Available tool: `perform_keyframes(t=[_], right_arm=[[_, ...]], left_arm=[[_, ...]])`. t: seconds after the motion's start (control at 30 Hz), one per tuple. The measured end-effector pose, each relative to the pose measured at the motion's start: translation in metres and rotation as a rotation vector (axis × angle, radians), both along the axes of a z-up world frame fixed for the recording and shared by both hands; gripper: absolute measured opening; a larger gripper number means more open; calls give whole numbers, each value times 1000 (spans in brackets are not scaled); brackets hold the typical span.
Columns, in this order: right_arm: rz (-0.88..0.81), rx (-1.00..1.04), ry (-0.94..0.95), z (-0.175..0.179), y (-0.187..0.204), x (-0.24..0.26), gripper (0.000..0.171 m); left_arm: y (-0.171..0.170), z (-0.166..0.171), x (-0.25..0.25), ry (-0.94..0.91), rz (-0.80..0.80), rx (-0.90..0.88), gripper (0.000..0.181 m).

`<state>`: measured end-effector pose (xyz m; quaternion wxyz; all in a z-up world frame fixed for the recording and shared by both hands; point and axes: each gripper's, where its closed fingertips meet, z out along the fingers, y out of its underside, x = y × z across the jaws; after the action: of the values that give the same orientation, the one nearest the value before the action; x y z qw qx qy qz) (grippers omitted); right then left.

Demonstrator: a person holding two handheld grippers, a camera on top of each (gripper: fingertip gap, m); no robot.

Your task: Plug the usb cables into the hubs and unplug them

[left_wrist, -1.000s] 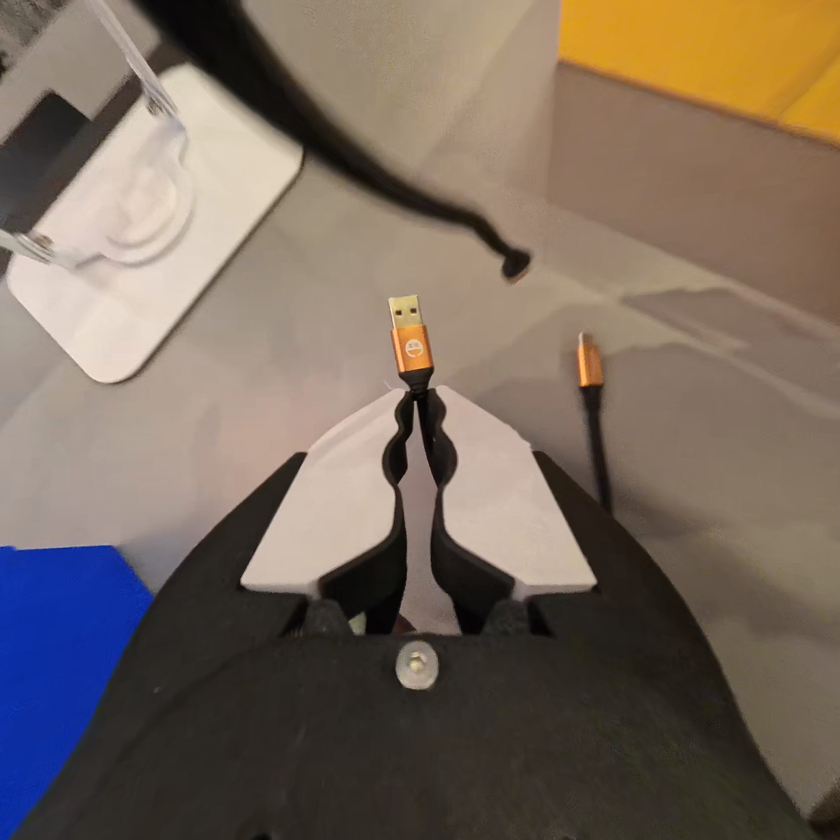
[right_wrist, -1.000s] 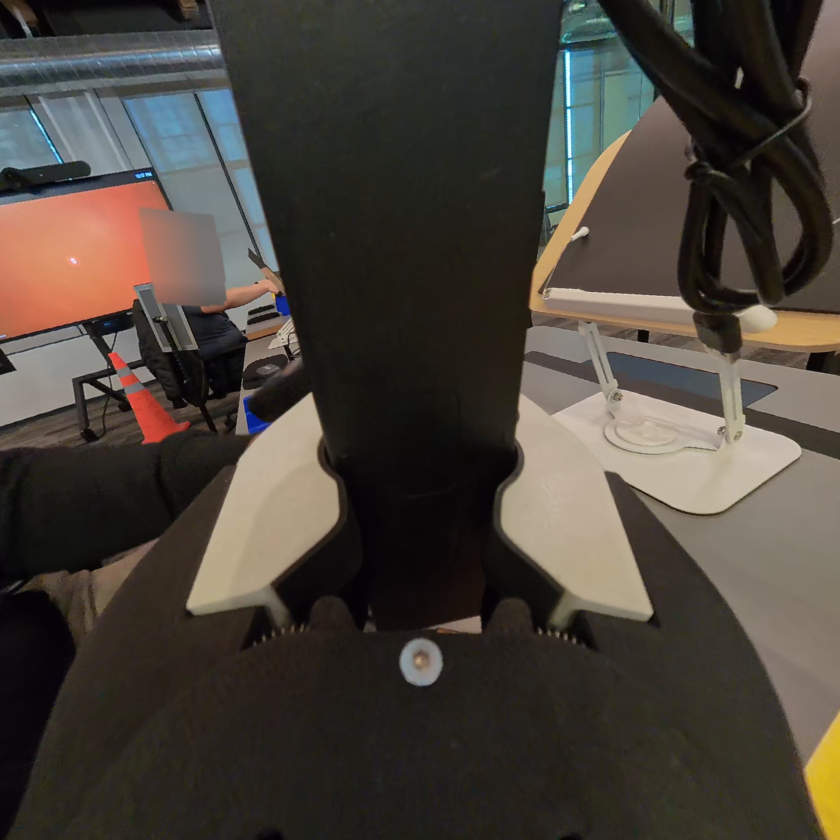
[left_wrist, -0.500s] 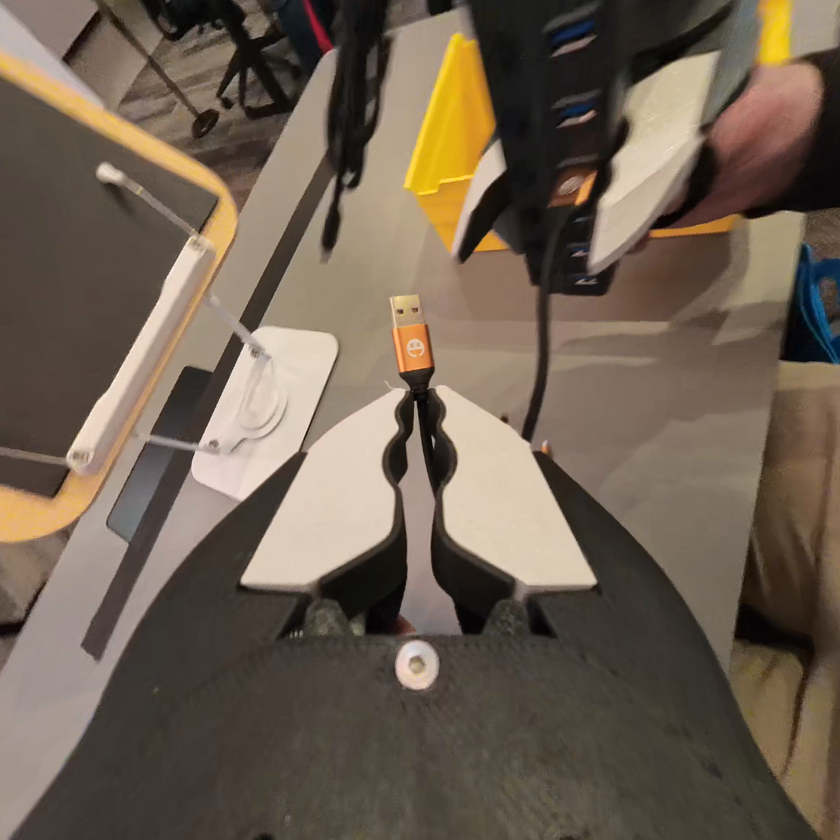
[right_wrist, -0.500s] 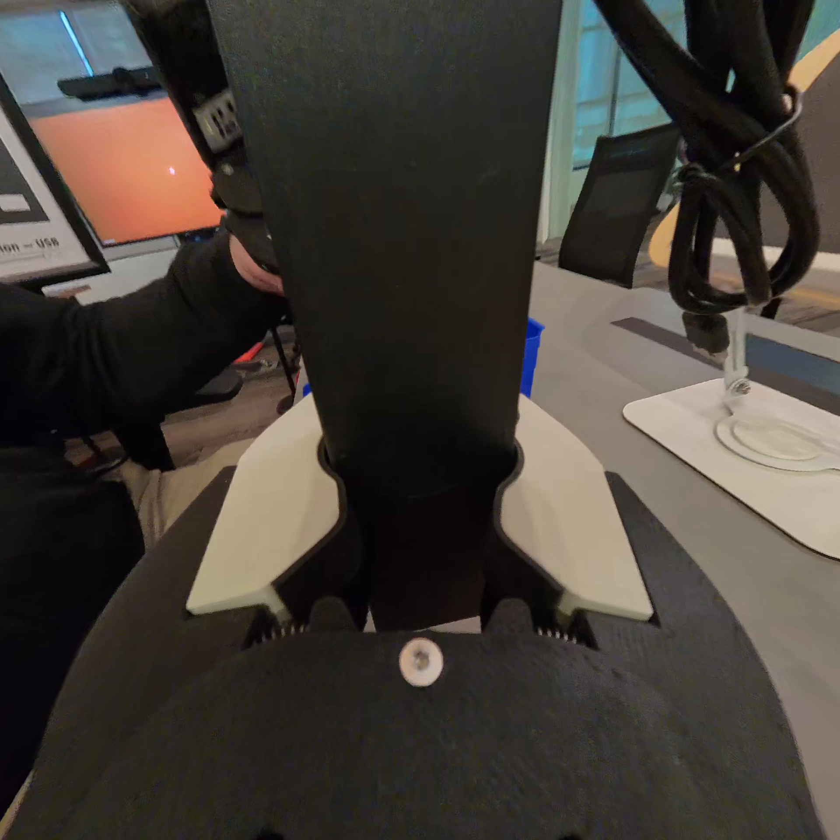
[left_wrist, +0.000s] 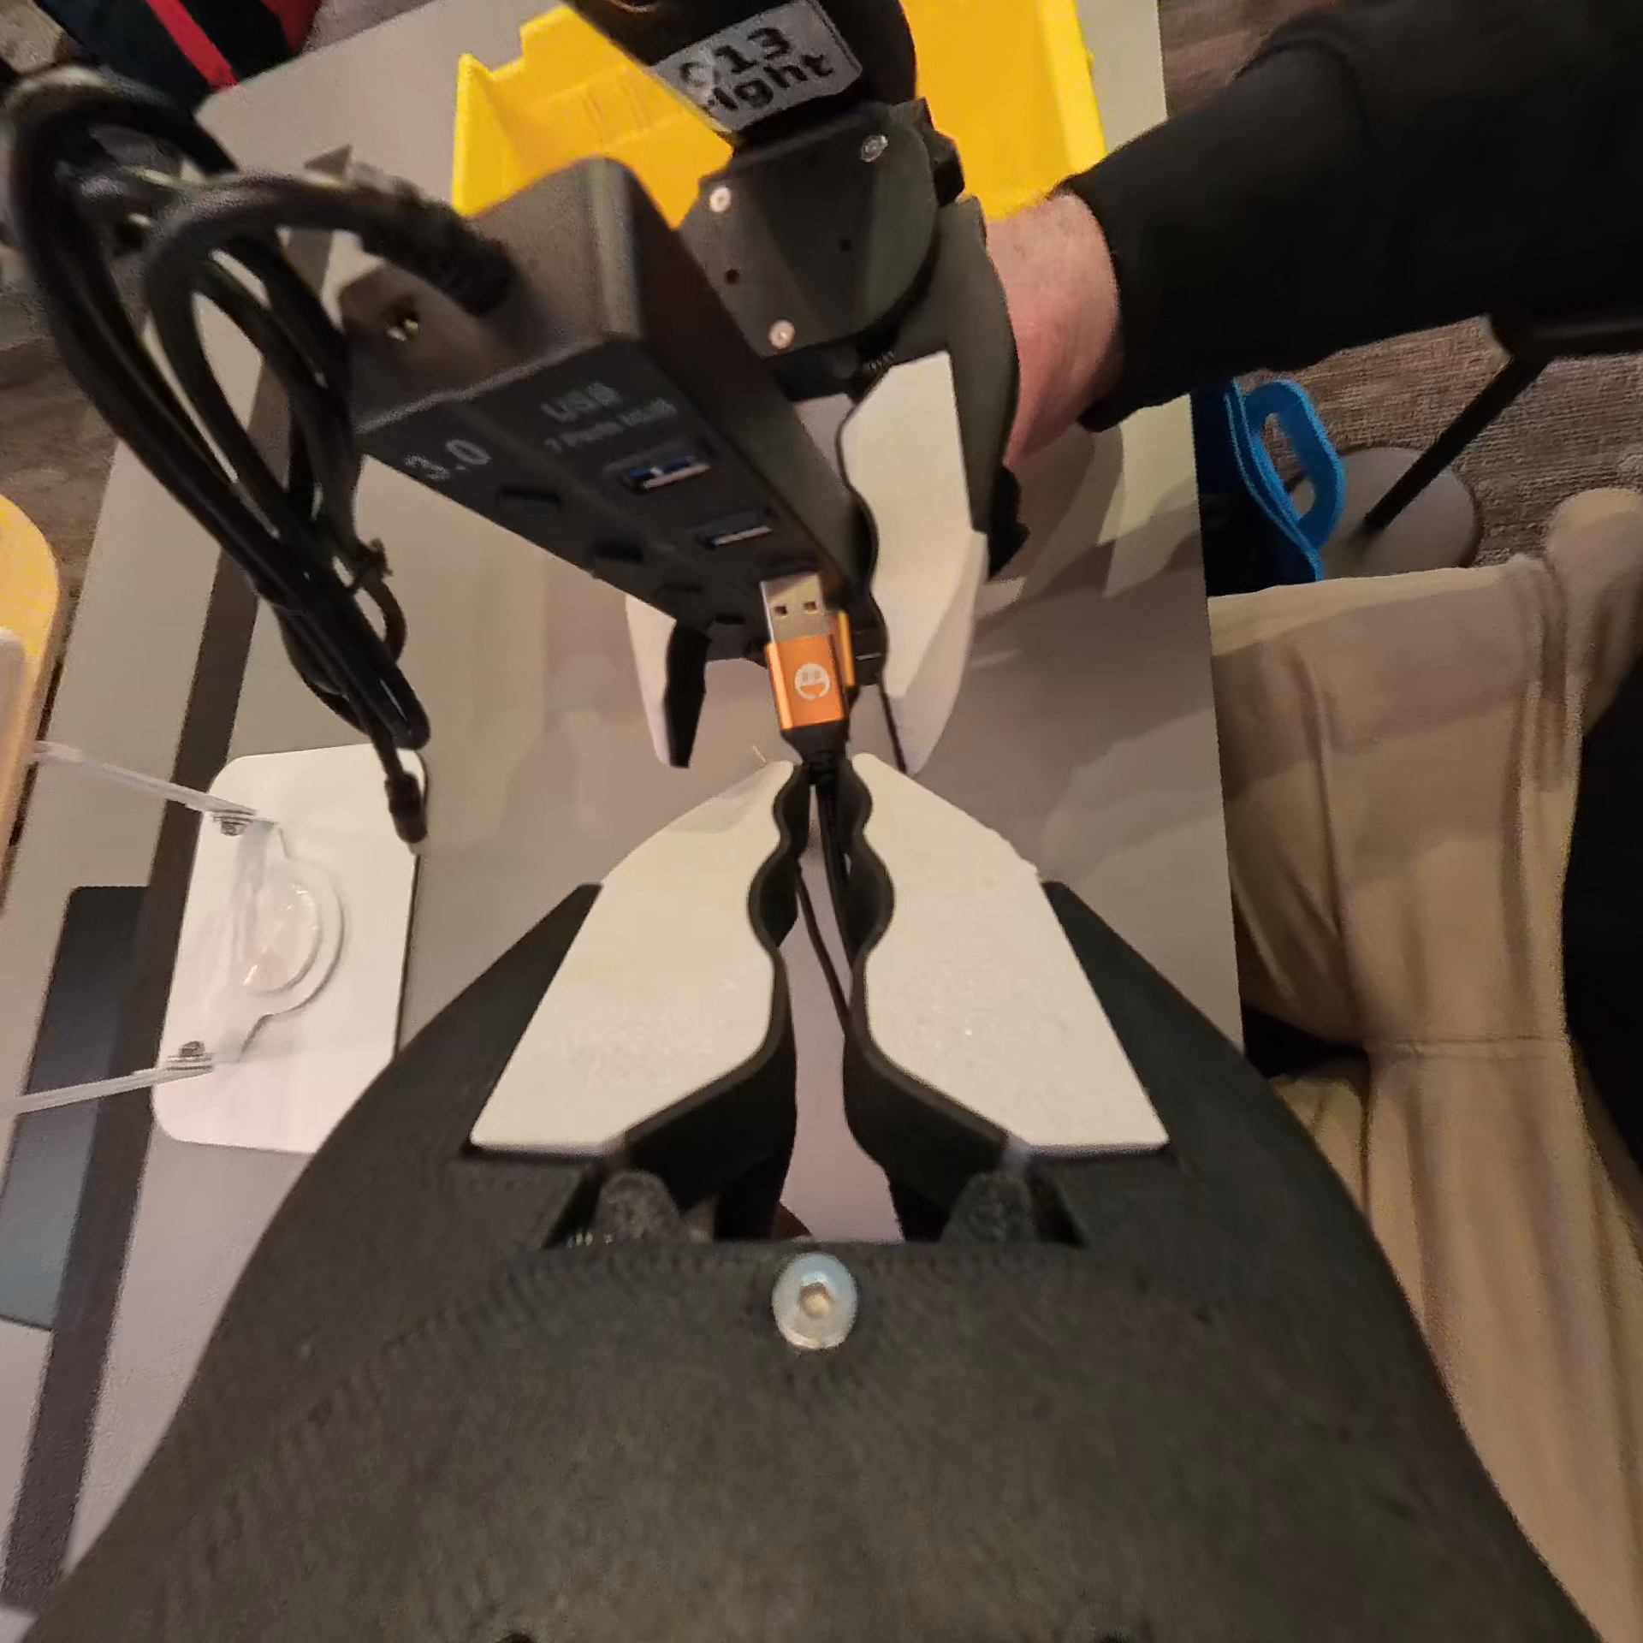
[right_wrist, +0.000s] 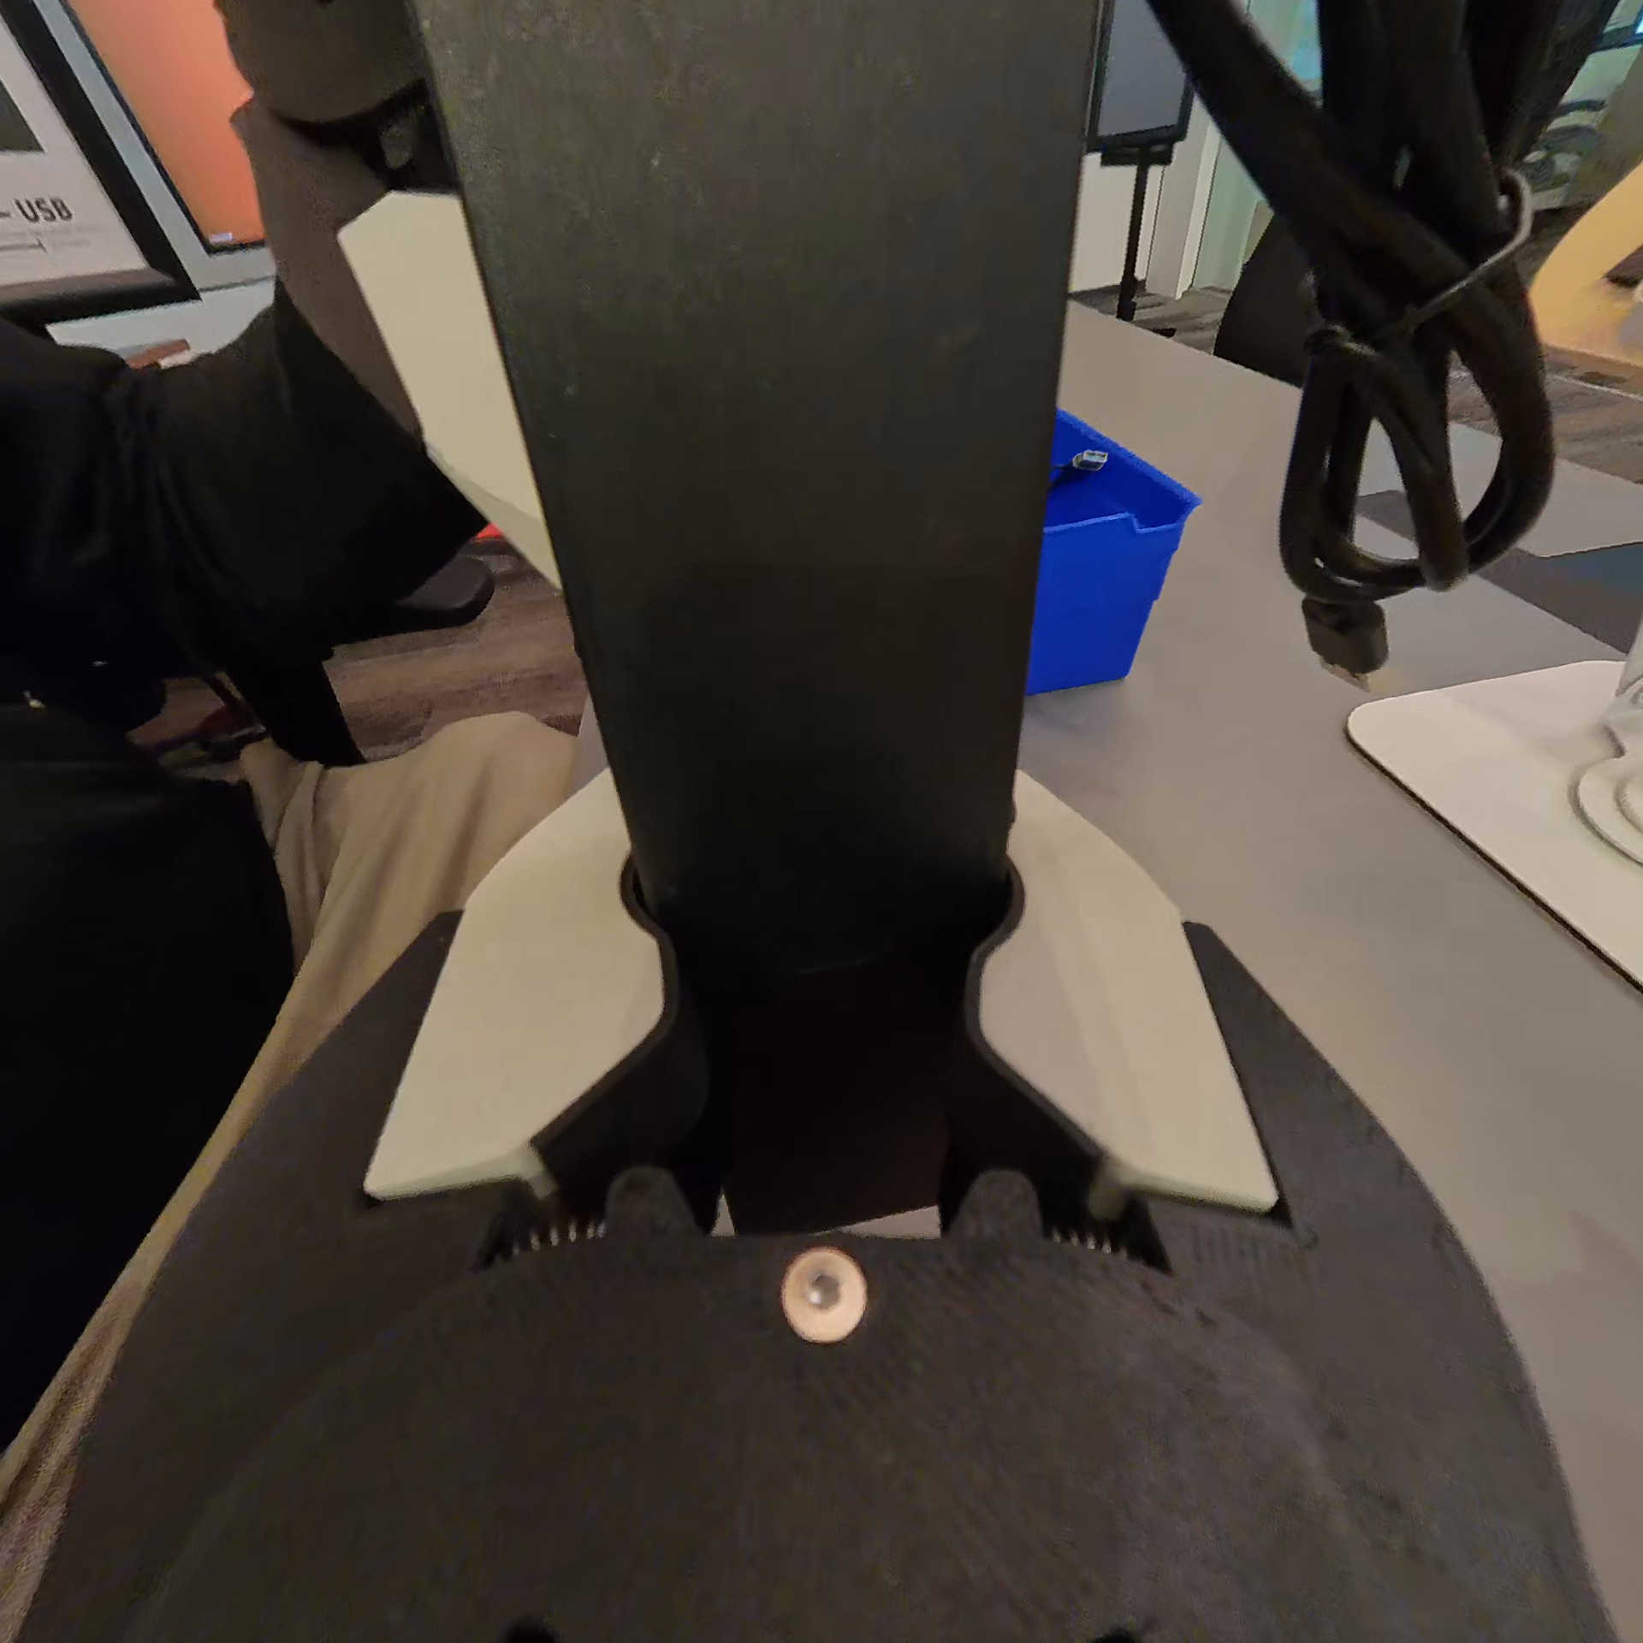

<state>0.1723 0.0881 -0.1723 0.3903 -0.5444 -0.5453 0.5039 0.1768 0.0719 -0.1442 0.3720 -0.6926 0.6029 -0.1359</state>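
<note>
My left gripper is shut on the black cord of a USB cable; its orange-and-metal plug sticks out past the fingertips. The plug's metal tip sits right at the port face of a black USB hub, just below two blue ports. My right gripper is shut on the hub, which fills the right wrist view. In the left wrist view the right gripper holds the hub's near end in the air. The hub's own bundled black cable hangs from its far end and also shows in the right wrist view.
A grey table lies below. A yellow bin stands at its far end, a blue bin near one edge. A white stand base with clear arms sits at the left. A person's sleeve and lap are at the right. My left and right fingertips are right by each other.
The hub and right gripper have come much closer to my left gripper. The orange plug, apart from the hub earlier, now meets its port face. Both grips have stayed the same.
</note>
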Motion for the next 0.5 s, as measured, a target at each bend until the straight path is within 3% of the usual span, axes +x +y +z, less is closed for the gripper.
perform_keyframes(t=[0.03, 0.5], right_arm=[[6, 9, -9, -1, -1, -1, 67], [51, 88, -66, -7, -13, -5, 67]], left_arm=[[0, -1, 0, -15, 4, -27, 6], [-17, -12, -3, -115, -66, -296, 6]])
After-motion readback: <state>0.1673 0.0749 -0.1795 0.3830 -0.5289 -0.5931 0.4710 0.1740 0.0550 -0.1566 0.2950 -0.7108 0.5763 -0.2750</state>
